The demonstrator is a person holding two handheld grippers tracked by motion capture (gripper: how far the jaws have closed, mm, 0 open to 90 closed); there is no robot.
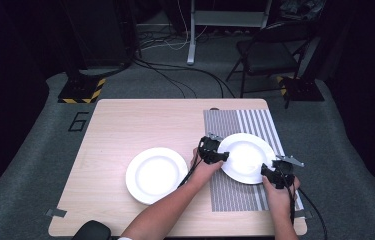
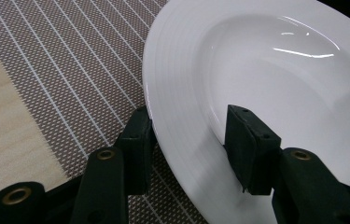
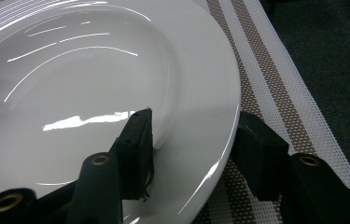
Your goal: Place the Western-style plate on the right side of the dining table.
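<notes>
You've got the white plate (image 1: 245,157) sitting on the striped placemat (image 1: 235,195), with a gripper on each side of it. Taking the plate as the landmark: your left gripper (image 1: 221,156) is at its left rim, your right gripper (image 1: 267,171) at its near-right rim.

In the left gripper view, one jaw sits on top of the rim (image 2: 182,140) and the other tucks under the outer edge against the mat. There's a visible gap on that side, so I'd call those fingers apart and straddling the rim, not pinching it. In the right gripper view the inner jaw rests down on the rim (image 3: 200,140) and the outer one sits just outside and under the edge. Whether that one is really clamping, I can't tell; the pads look close to the china but I can't see pressure.

Gripping at two roughly opposite spots makes sense, my guess: a wide, slick plate stays level that way.

For room: the second plate (image 1: 156,175) is well to the left of your plate, on bare table (image 1: 125,125), with your left forearm between them. Right of your plate, the mat's edge and the table edge come up fast, so don't drift that way. Beyond the plate there's free mat.
</notes>
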